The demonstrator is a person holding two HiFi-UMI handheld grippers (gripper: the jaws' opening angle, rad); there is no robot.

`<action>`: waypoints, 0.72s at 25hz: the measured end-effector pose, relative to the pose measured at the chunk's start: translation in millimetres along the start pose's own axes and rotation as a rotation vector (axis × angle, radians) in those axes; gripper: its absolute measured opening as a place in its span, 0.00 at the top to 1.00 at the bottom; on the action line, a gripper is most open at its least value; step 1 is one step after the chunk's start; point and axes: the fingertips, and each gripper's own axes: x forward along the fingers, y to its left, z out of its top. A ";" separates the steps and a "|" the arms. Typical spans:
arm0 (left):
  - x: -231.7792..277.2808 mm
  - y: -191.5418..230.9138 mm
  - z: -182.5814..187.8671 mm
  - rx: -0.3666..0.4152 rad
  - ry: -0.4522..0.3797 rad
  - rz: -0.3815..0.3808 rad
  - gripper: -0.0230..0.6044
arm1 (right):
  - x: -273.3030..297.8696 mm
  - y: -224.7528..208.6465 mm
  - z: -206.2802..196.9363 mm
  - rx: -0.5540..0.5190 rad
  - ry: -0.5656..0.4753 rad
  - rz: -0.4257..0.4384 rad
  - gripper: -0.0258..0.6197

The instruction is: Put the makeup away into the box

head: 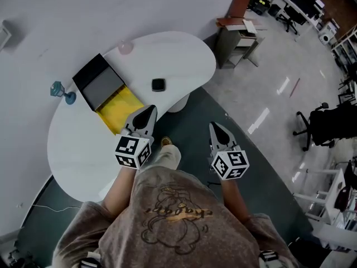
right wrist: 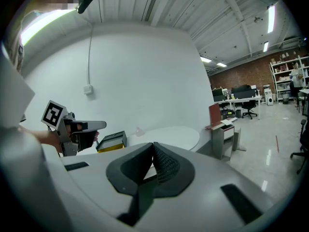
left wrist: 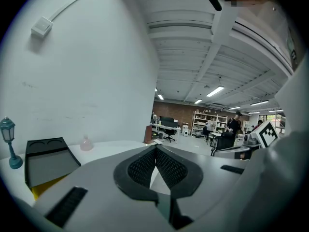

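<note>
Quick count of what's out: one black box (head: 99, 80) with a yellow part at the near end, one little black compact (head: 158, 85), one small pink bottle (head: 125, 47), one blue lamp-shaped trinket (head: 61, 91), and two hand-held grippers. All of it sits on a curvy white table (head: 184, 54). The compact is near the box on its right, clear of it and not inside, so the makeup isn't in the box. The pink bottle is a bit beyond the box's far corner, also still out. The lamp thing is just beside the box on its left. Past the table's far end from the box there's a small grey cabinet (head: 237, 41), and an office chair (head: 323, 124) is well away across the floor. Nothing blocks the way to the box or the compact. The left hand-held gripper (head: 149, 111) hangs at the table edge near the box's yellow end, jaws pressed together with nothing in them. The right hand-held gripper (head: 216, 128) is well right of the box, off the table and over the dark floor mat (head: 195, 116), jaws also together and empty.
</note>
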 end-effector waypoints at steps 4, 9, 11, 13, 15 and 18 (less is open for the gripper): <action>24.8 13.8 8.2 0.005 0.007 -0.010 0.93 | 27.8 -6.9 11.3 0.003 0.005 0.003 0.96; 54.5 32.8 20.7 0.031 0.015 -0.027 0.93 | 62.2 -9.0 28.4 0.000 0.015 0.018 0.96; 65.9 39.0 23.3 0.029 0.019 -0.025 0.93 | 75.2 -10.8 34.9 -0.004 0.021 0.023 0.96; 75.8 45.4 23.1 0.018 0.026 -0.021 0.93 | 87.5 -12.2 41.6 -0.007 0.025 0.029 0.96; 84.7 52.1 22.7 0.002 0.032 -0.015 0.93 | 99.3 -13.7 47.4 -0.012 0.032 0.037 0.96; 97.0 62.4 24.2 -0.015 0.034 -0.007 0.93 | 116.9 -16.5 53.8 -0.020 0.045 0.049 0.96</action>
